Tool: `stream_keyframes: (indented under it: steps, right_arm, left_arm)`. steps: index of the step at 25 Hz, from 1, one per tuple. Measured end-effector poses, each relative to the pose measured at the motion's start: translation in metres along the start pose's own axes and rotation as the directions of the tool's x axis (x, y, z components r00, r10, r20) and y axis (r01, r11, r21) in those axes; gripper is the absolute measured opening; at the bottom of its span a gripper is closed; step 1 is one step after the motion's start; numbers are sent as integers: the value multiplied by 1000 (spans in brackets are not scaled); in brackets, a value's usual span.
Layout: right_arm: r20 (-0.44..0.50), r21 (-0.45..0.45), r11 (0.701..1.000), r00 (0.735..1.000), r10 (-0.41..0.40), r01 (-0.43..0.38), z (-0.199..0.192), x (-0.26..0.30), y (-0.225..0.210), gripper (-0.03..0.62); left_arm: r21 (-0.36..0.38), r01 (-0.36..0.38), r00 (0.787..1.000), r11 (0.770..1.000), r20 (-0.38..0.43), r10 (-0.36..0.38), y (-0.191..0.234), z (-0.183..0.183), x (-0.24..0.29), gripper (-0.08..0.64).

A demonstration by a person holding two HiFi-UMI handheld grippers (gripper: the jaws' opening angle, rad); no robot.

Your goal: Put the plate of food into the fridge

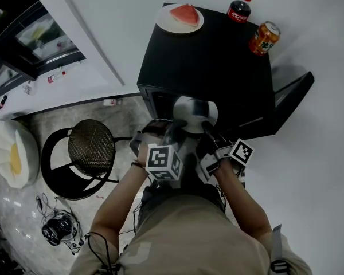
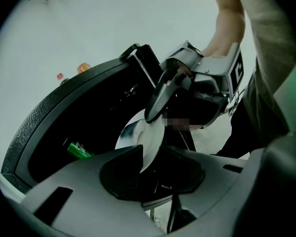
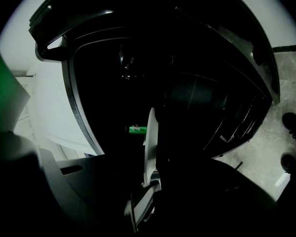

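The black fridge (image 1: 218, 62) takes up the middle of the head view. Its door (image 1: 292, 93) is swung open on the person's right and its dark cavity faces the body. Just in front of that opening, close under the front edge of the fridge top, hangs the white plate (image 1: 189, 110), carried between the two hands. What lies on it cannot be made out (a second plate with a watermelon slice (image 1: 180, 17) sits on the fridge top, untouched).

The left gripper (image 2: 144, 157) has its jaws clamped on the plate's near-left rim. The right gripper (image 3: 147, 184) has its jaws clamped on the opposite rim, and its own view shows the plate edge-on between them.

The coming move turns on one relation. The line between the two grips runs across the mouth of the fridge, and the cavity lies straight ahead of both sets of jaws. A round plate has no long axis to line up, so what matters is that both hands go forward together and the rim stays level.

Neither hand is clearly nearer the opening. The right one is on the door side and has less room to swing wide.

A small green can (image 3: 136, 129) lies deep inside — it is beyond the plate and low, a thing to clear when setting down.
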State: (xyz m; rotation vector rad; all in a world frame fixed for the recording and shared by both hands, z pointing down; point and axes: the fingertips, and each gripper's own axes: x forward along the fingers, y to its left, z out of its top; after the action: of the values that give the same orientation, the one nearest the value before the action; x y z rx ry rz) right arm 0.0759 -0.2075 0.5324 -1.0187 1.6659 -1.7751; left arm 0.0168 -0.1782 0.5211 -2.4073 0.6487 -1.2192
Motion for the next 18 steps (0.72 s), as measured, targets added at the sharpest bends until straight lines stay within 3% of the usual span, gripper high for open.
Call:
stream_keyframes:
  steps: [5,18]
  right_arm:
    - [4,-10,1000,1000,-13,13,0,3,-3,57]
    - [-36,-121,990,996,-79,74,4,7,-8,57]
  left_arm:
    - [-58,5,1000,998,-5,-5,4,-3,2,109]
    - [-77,17,1000,997,-18,-18,4,-8,12,109]
